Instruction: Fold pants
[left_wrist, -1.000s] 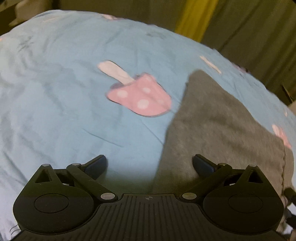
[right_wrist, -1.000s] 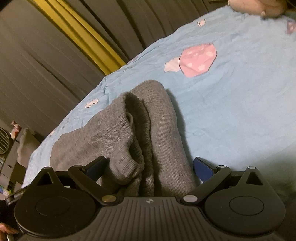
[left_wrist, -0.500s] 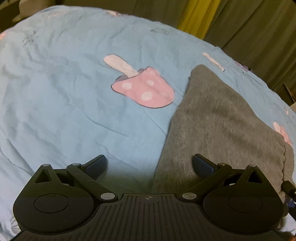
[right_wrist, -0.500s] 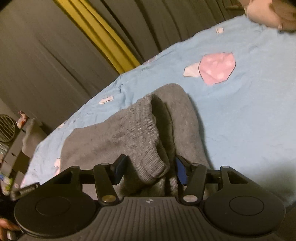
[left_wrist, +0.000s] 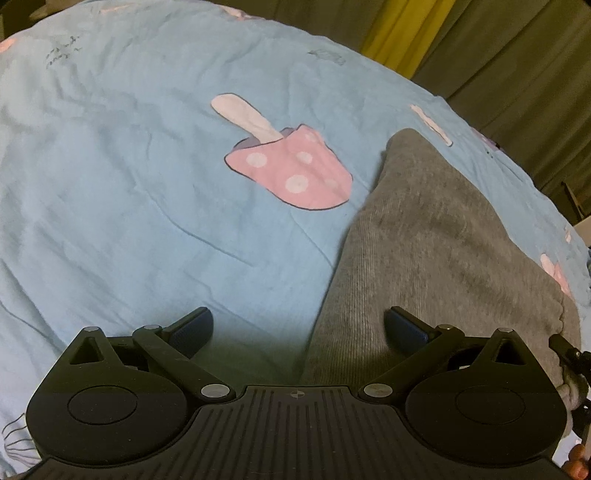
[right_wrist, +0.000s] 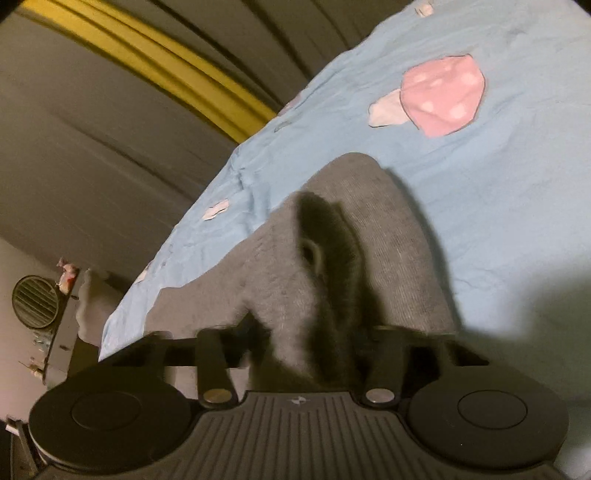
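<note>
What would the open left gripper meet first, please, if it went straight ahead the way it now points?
Probably the near edge of the grey ribbed knit pants, which lies between the fingers of the left gripper, with the light blue mushroom-print bedsheet beside it; depth is unclear.

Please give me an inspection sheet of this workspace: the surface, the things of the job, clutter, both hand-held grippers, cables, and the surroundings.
Surface: blue bedsheet, wrinkled, printed with a pink mushroom.
Job's things: grey pants lying on the sheet; a bunched part is raised in the right wrist view.
Clutter: nothing seen on the sheet.
Grippers: left hand-held gripper open, over the pants' edge, holding nothing; right hand-held gripper shut on the bunched pants fabric.
Cables: nothing seen.
Surroundings: dark curtain with a yellow stripe; round vent and small items on furniture beside the bed, too blurred to name.
</note>
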